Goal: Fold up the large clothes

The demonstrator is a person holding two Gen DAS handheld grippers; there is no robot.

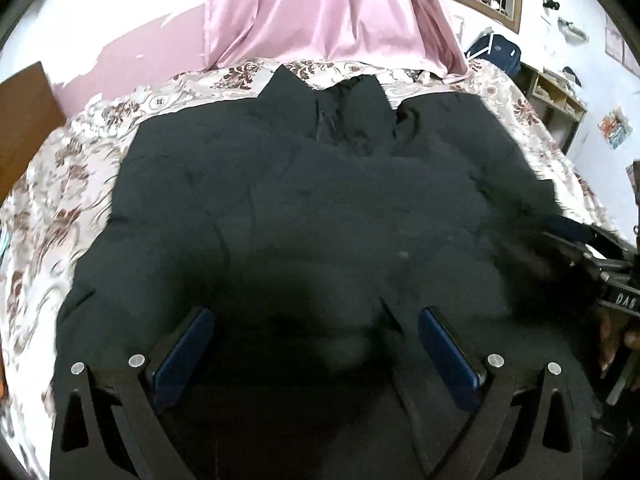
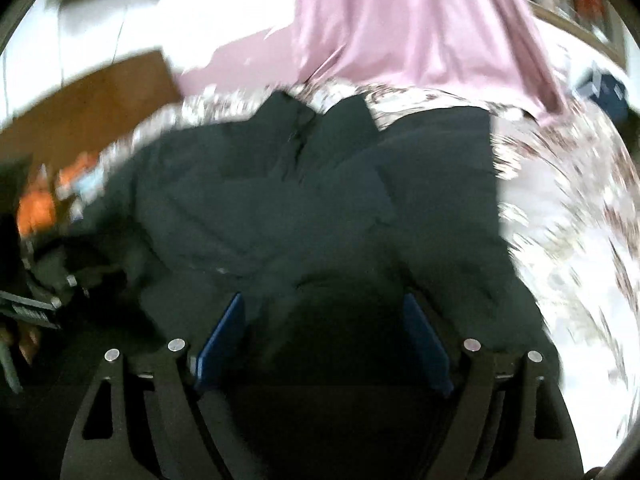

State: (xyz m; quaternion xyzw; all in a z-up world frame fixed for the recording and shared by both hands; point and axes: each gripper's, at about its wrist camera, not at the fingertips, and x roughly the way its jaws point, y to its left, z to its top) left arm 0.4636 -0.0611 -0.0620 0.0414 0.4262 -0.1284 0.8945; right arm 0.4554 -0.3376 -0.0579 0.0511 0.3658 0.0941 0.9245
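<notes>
A large black garment (image 1: 304, 200) lies spread on a floral bedspread (image 1: 56, 208), its collar end toward the far edge. My left gripper (image 1: 316, 320) is open just above the garment's near part, blue pads (image 1: 188, 344) wide apart, nothing between them. In the right wrist view the same garment (image 2: 320, 200) fills the middle and looks partly folded, with a flap lying over it. My right gripper (image 2: 324, 312) is open above its near edge, holding nothing. This view is blurred. The right gripper's body also shows at the right edge of the left wrist view (image 1: 592, 264).
A pink curtain (image 1: 320, 12) hangs behind the bed. A brown wooden board (image 1: 24, 120) stands at the left. A shelf unit (image 1: 556, 92) and a dark bag (image 1: 500, 52) sit at the back right. Orange items (image 2: 36, 204) lie at the left of the right wrist view.
</notes>
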